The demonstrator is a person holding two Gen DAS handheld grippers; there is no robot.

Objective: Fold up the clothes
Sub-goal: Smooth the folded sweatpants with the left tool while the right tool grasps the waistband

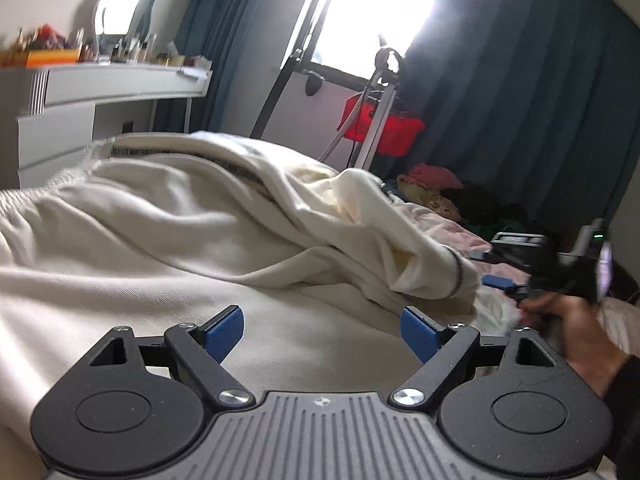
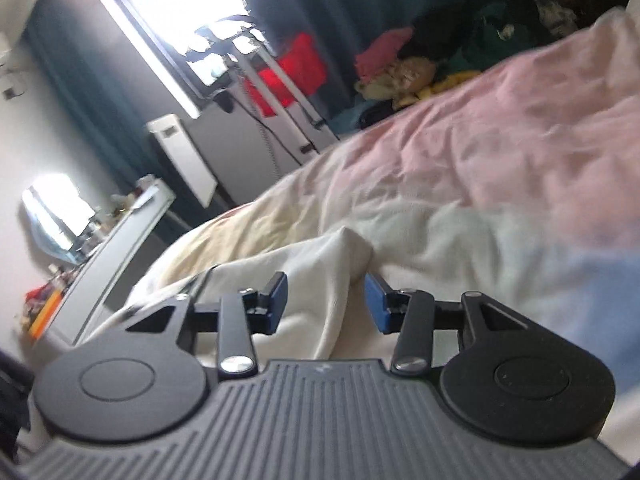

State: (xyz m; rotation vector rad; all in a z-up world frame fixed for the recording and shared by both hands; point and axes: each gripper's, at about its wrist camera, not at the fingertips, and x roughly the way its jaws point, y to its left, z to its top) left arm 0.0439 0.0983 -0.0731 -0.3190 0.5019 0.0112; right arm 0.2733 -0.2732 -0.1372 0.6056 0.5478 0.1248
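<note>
Left claw [image 1: 322,334]: blue pads spread wide, nothing between them. It sits low over the flat front part of the cream garment [image 1: 168,216], which fills the space under and ahead of the claw. Whether the pads touch the cloth cannot be told.

Just beyond the claw the garment rises into a bunched ridge running left to right, with a dark-striped band along its upper fold. Its right end, with a striped cuff, drops down just beyond the claw's right pad.

Right of that cuff: the person's hand [image 1: 568,320] on the right claw [image 1: 504,285], blurred, near the garment's edge.

Right wrist view: right claw [image 2: 326,302] part-open, a raised fold of the cream garment [image 2: 332,272] lying between the pads; contact not clear, picture blurred.

Beyond the garment: pink bedsheet [image 2: 500,140], then a pile of mixed clothes [image 1: 436,192].

Farthest from the garment: red cloth [image 1: 380,124] on a stand, dark curtains [image 1: 520,80], bright window [image 1: 380,8], white dresser [image 1: 100,88] at far left.
</note>
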